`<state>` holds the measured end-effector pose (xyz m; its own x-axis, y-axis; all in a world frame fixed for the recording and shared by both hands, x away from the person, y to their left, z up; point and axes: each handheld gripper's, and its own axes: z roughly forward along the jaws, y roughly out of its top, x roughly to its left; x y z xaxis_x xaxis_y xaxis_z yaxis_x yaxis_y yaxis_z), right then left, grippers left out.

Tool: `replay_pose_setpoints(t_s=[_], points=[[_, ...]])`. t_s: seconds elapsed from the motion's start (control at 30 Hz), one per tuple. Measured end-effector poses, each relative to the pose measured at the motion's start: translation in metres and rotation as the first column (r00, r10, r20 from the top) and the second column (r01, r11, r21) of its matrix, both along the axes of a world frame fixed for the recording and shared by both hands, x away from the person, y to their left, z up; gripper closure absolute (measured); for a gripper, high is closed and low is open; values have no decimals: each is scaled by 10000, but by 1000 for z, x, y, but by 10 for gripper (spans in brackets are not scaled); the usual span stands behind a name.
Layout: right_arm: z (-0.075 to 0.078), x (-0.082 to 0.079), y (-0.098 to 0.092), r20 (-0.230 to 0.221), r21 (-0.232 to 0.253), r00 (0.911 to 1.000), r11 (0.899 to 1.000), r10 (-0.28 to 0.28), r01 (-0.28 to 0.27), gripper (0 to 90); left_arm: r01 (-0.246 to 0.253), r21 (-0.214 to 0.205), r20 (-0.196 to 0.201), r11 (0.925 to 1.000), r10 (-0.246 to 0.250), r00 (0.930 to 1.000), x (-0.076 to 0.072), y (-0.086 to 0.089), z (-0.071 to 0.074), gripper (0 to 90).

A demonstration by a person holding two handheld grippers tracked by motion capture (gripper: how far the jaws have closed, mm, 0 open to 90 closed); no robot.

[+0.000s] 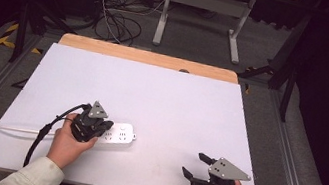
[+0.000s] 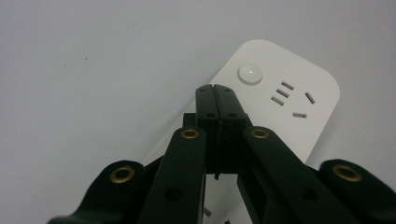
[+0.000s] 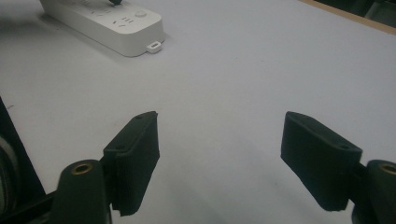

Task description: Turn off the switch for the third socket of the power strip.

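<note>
Power strip [image 1: 117, 134]: white, flat on the white worktop [image 1: 175, 104], near-left part; cord trailing off toward left edge
Left hand-held gripper [image 2: 215, 88]: jaws fully closed, nothing between them; tips over strip's top face, just short of round switch button [image 2: 250, 74]; contact with the face not discernible
Right hand-held gripper [image 3: 219, 161]: jaws wide apart, empty, low over bare worktop, well apart from strip
Risk 1: closed tips landing beside button, on socket slots [image 2: 289, 98]; cause, offset approach
Risk 2: strip sliding or pivoting under push; cause, no bracing from right side
Risk 3: cord tugged by left forearm, dragging strip
</note>
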<state>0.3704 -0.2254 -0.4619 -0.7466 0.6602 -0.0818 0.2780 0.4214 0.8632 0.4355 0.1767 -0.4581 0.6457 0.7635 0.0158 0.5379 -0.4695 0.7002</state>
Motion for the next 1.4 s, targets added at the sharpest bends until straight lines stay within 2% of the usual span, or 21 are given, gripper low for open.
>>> replay_pose_setpoints(t_s=[0.3, 0.57, 0.63, 0.7, 1.0, 1.03, 1.4], points=[[0, 0, 0, -13, -22, 10000, 10000, 25, -25, 283, 87, 212, 177, 9997, -91, 9998, -1, -2, -2, 899], [0, 0, 0, -27, -10, 10000, 10000, 47, -47, 284, 47, 593, 439, 9982, -73, 9990, -3, -5, -3, 899], [0, 0, 0, -38, 0, 10000, 10000, 63, -63, 284, 18, 509, 389, 9987, -37, 9992, -3, -5, -3, 899], [0, 0, 0, -38, 3, 10000, 10000, 68, -67, 284, 39, 634, 438, 9980, -67, 9990, -3, -5, -2, 899], [0, 0, 1, -74, 13, 10000, 10000, 41, -41, 285, -63, 694, 605, 9976, 21, 9982, -6, -8, -4, 899], [-1, 0, 1, -79, 20, 10000, 10000, 47, -47, 284, -51, 829, 624, 9965, -1, 9981, -6, -8, -3, 899], [-1, 0, 1, -92, 0, 9999, 10000, 48, -48, 285, -110, 850, 674, 9963, 53, 9977, -7, -9, -4, 900]])
